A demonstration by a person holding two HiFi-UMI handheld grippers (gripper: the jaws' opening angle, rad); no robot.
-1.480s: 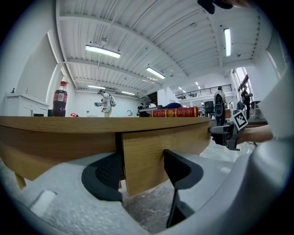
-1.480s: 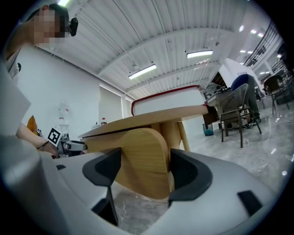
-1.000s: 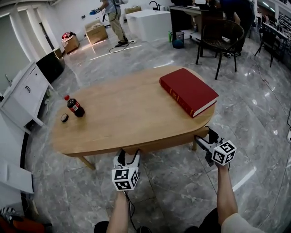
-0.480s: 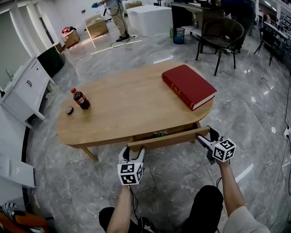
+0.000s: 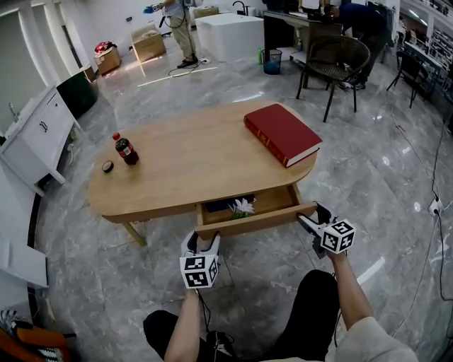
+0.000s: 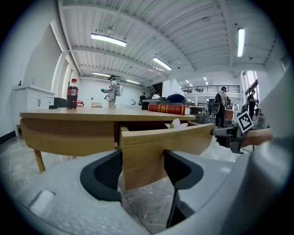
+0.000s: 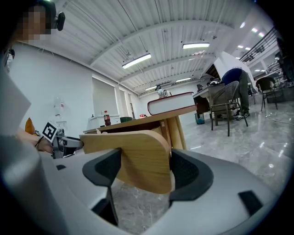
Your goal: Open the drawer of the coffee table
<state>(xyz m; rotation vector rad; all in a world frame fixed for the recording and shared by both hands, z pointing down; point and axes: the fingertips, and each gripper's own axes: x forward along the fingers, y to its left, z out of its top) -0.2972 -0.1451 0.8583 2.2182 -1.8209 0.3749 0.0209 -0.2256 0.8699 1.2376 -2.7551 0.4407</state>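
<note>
Here, book (image 5: 282, 134), bottle (image 5: 126, 149) and cap (image 5: 107, 166) top the table (image 5: 191, 166).

Glossy grey marble floor (image 5: 396, 177) spreads around a dark wicker chair (image 5: 338, 56). Left of the chair stand a blue bin (image 5: 272, 65) and a white block counter (image 5: 230, 35). Farther left are cardboard boxes (image 5: 150, 44) and a white cabinet (image 5: 32, 134) by the white wall (image 5: 106, 15). Tube lights (image 6: 108, 40) line a white ribbed ceiling (image 6: 183, 27).

Wooden table (image 5: 191, 166) is carrying a red book (image 5: 282, 134) at its right end. A cola bottle (image 5: 126, 149) is standing at the left, a cap (image 5: 107, 167) lying just beside it.
</note>
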